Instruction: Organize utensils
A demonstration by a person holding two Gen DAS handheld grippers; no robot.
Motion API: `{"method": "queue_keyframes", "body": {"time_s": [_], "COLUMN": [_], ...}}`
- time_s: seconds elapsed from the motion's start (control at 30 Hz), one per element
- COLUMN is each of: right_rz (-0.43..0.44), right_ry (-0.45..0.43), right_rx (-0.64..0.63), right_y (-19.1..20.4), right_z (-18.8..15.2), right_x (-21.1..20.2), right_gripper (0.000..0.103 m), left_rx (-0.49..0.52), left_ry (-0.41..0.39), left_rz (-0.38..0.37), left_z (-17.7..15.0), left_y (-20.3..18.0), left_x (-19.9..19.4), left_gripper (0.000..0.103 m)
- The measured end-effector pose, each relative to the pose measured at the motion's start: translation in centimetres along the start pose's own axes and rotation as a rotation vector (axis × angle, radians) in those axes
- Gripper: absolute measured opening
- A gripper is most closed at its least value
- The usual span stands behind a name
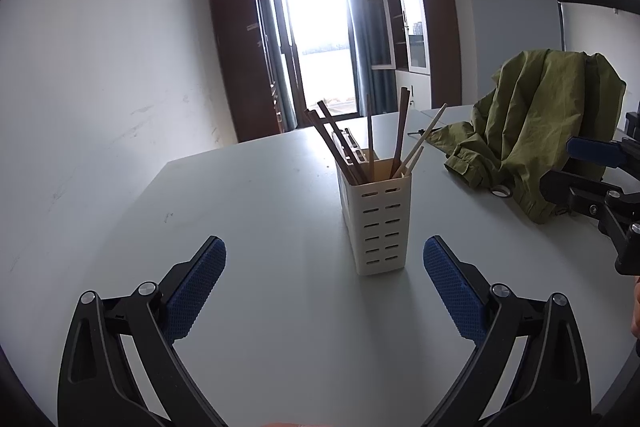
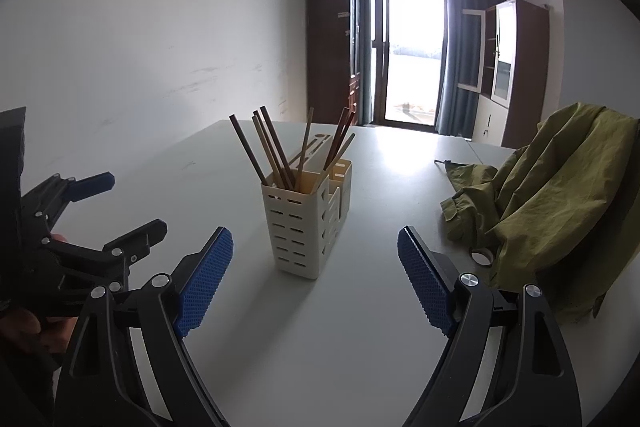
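A cream slotted utensil holder point(image 1: 380, 223) stands upright on the white table point(image 1: 256, 187), with several wooden chopsticks point(image 1: 370, 139) standing in it. My left gripper point(image 1: 324, 259) is open and empty, just short of the holder. In the right wrist view the holder point(image 2: 306, 223) and its chopsticks point(image 2: 276, 151) stand just ahead of my right gripper point(image 2: 314, 251), which is open and empty. The left gripper point(image 2: 128, 203) shows at the left of that view. The right gripper point(image 1: 576, 167) shows at the right edge of the left wrist view.
An olive-green jacket point(image 1: 536, 131) lies over a chair and the table's right side, with a small tape roll point(image 2: 481, 257) by it. A white wall runs along the left. Cabinets and a bright glass door point(image 2: 414, 51) stand behind the table.
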State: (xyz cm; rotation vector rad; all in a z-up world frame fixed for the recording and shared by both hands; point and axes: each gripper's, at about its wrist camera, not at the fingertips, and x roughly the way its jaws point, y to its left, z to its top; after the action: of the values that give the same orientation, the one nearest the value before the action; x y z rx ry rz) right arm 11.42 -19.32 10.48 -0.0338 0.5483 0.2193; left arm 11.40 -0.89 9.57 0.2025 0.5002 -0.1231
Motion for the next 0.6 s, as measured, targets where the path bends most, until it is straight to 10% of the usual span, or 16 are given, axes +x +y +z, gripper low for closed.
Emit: {"method": "queue_keyframes", "body": {"time_s": [0.6], "right_rz": [0.004], "right_ry": [0.001], "right_rx": [0.006], "right_y": [-0.2], "right_z": [-0.04], "right_x": [0.05], "right_gripper": [0.085], "left_rx": [0.005], "left_ry": [0.0], "left_rz": [-0.008], "left_z": [0.13], "left_y": [0.11], "left_x": [0.22], "left_gripper": [0.097]}}
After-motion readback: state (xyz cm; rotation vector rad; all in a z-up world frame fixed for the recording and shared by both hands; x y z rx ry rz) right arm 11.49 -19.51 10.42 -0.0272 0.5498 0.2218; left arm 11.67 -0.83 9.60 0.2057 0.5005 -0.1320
